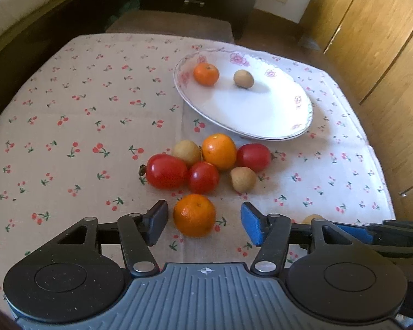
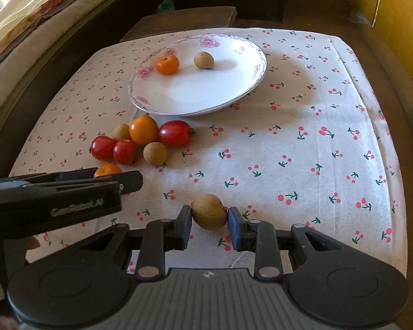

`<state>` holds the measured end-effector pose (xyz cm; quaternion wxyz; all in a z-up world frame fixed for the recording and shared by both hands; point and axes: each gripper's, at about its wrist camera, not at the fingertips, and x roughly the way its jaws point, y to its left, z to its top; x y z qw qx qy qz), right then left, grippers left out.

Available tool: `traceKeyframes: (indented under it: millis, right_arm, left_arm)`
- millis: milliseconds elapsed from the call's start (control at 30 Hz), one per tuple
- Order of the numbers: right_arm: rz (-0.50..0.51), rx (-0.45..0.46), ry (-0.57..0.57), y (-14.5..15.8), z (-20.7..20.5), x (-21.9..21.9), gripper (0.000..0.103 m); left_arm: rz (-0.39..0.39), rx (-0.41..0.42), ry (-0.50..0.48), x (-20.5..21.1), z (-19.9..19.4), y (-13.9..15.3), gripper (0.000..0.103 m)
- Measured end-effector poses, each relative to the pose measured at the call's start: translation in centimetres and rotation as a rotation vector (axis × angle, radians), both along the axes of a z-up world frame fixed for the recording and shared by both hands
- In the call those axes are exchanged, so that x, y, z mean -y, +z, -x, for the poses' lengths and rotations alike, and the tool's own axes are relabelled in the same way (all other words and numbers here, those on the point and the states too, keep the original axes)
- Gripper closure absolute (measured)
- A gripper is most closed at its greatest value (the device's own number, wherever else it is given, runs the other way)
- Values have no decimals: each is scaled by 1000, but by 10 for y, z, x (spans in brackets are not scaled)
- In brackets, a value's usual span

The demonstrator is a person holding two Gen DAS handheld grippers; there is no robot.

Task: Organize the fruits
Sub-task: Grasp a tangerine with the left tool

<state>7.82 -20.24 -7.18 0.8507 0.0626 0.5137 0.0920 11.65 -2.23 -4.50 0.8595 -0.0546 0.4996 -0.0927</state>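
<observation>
Tan longan point(image 2: 209, 212) pinched in right gripper point(image 2: 209, 217), just above cherry-print cloth point(image 2: 289, 143). Left gripper point(image 1: 203, 220) jaws apart around nearest mandarin point(image 1: 194, 215), not touching. Step: picking. Next: closing left, carrying both to plate point(image 2: 206, 93). Loose beyond: 3 tomatoes, 1 mandarin, 2 longans. Plated: 1 mandarin, 1 longan.

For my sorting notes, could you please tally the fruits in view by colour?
Orange: 3, one on the plate, one in the pile, one between the left gripper fingers.
Red: 3.
Tan-brown: 4, one in the right gripper.
Total: 10.
</observation>
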Motion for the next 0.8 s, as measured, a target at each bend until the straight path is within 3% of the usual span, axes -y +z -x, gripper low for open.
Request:
traceKeyframes:
  millis: [133,800]
  right_arm:
    - [2,-6,-5,-2,-1,2,73]
    - [10,-10,18,-3,10,-4,73]
  left_arm:
    - [8,7,24,-4,-4,0,62]
    - [-8,-3,-41,-8,29,5,61]
